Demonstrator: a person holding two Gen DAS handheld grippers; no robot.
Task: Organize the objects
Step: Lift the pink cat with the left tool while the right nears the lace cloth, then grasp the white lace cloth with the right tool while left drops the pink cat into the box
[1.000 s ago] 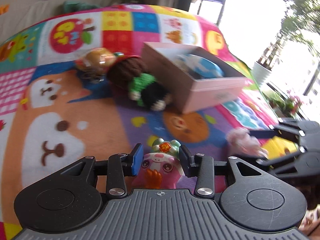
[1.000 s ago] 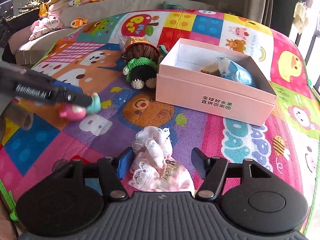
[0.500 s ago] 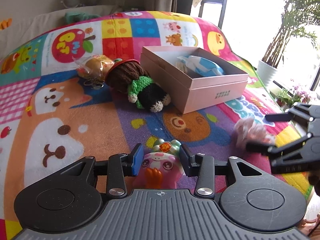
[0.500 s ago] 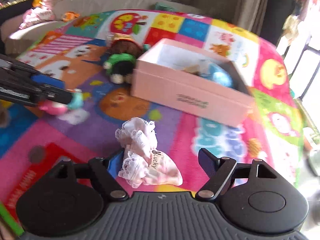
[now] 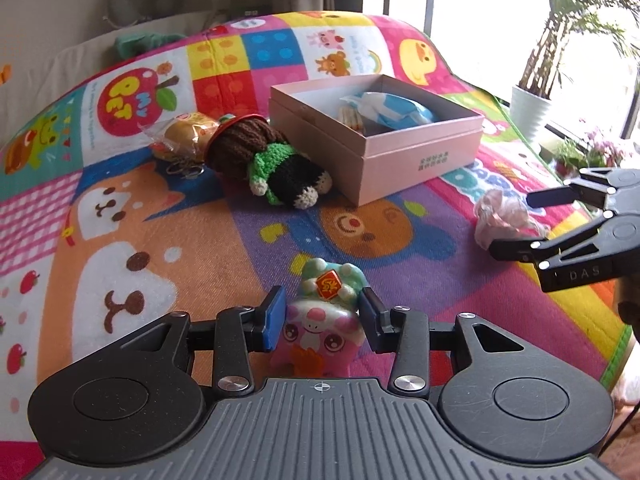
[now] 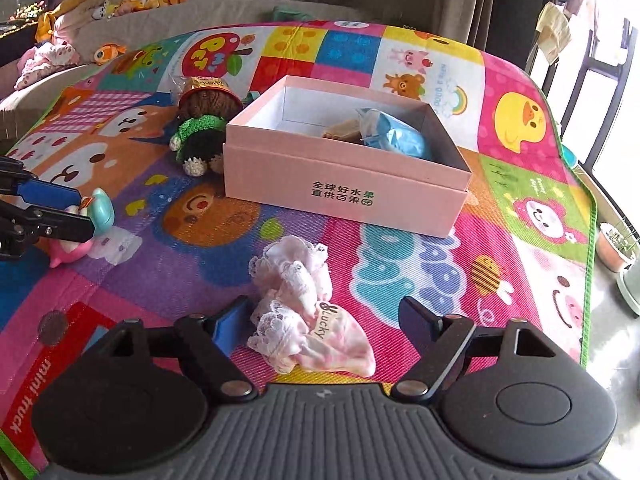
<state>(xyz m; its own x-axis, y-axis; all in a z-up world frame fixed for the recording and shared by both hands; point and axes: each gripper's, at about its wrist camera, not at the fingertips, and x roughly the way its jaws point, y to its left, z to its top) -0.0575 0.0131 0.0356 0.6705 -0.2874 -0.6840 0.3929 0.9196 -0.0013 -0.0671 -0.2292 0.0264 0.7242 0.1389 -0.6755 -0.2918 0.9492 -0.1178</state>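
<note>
My left claw (image 5: 322, 320) is pinching the pink toy figure (image 5: 320, 336) across its round body, a pad on each side, with its mint cap poking out ahead of the fingertips. It looks like smooth moulded plastic or vinyl, light and rounded, so I judge it could squirt out of a squeeze that sits too far forward; keeping the pads on the widest part of the body seems the safest hold. From the right wrist view it sits low, just above or on the play mat (image 6: 400, 264); I cannot tell which.

My right claw (image 6: 324, 320) is spread wide, one finger on either side of the lacy pink cloth bundle (image 6: 308, 304), which lies crumpled on the mat, nothing gripped yet. That bundle is soft, limp and nearly weightless, I reckon, so it will sag and trail; the thick gathered middle is the place to bite, not the loose frilled edge.

The pink box (image 5: 380, 136) stands far of both claws, open-topped, with a blue packet (image 6: 394, 136) filling its right part and bare floor at its left. Its near wall is a rim I must lift over. The knitted doll (image 5: 272, 164) lies just left of the box, touching or almost touching it, with a wrapped bun (image 5: 184, 136) beyond it. The mat between the claws and the box is open.
</note>
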